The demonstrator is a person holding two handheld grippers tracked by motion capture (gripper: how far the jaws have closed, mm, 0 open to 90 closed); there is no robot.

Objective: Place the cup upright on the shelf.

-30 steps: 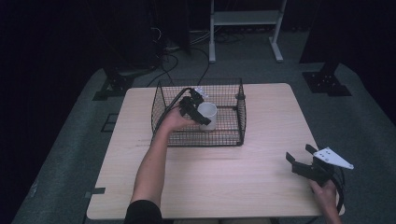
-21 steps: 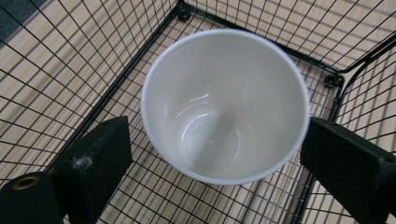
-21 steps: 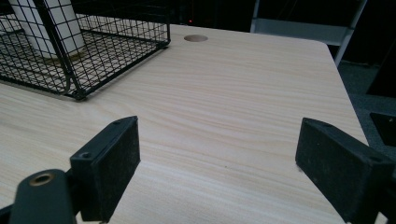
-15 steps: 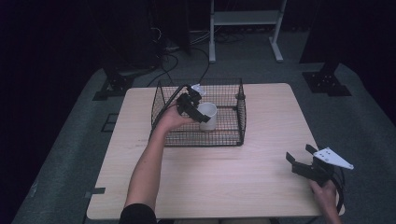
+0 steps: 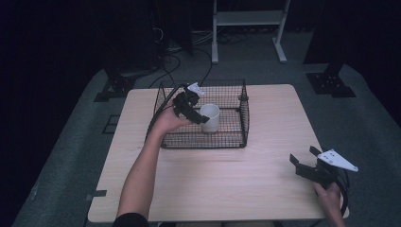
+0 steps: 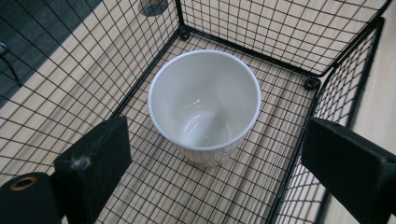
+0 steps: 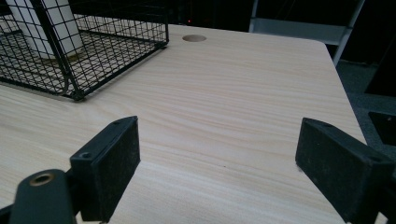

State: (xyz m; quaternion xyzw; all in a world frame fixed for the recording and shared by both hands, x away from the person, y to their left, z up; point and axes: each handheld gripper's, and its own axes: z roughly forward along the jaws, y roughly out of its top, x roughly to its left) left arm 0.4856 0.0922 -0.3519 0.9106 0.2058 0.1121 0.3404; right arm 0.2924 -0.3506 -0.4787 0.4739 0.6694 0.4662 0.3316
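A white empty cup [image 5: 210, 117] stands upright inside the black wire basket [image 5: 246, 113] at the back of the table. My left gripper [image 5: 197, 116] hovers just left of and above the cup, and its jaws have just been opening. In the left gripper view the cup [image 6: 204, 100] sits on the basket floor [image 6: 289, 60] below my left gripper [image 6: 217, 140], and neither pad touches it. My right gripper [image 5: 304, 156] rests low near the table's front right corner, open with nothing between its jaws. In the right gripper view my right gripper [image 7: 224, 144] frames bare wood.
The light wooden table [image 5: 236, 179] has a round hole [image 7: 194, 38] near its far edge. The basket [image 7: 116, 60] with the cup [image 7: 46, 28] lies to the far left in the right gripper view. A metal stand [image 5: 248, 28] and cables sit on the floor behind.
My left gripper has let go of the cup and lifted slightly up and back to the left. The cup stays standing in the basket. The right gripper has not moved.
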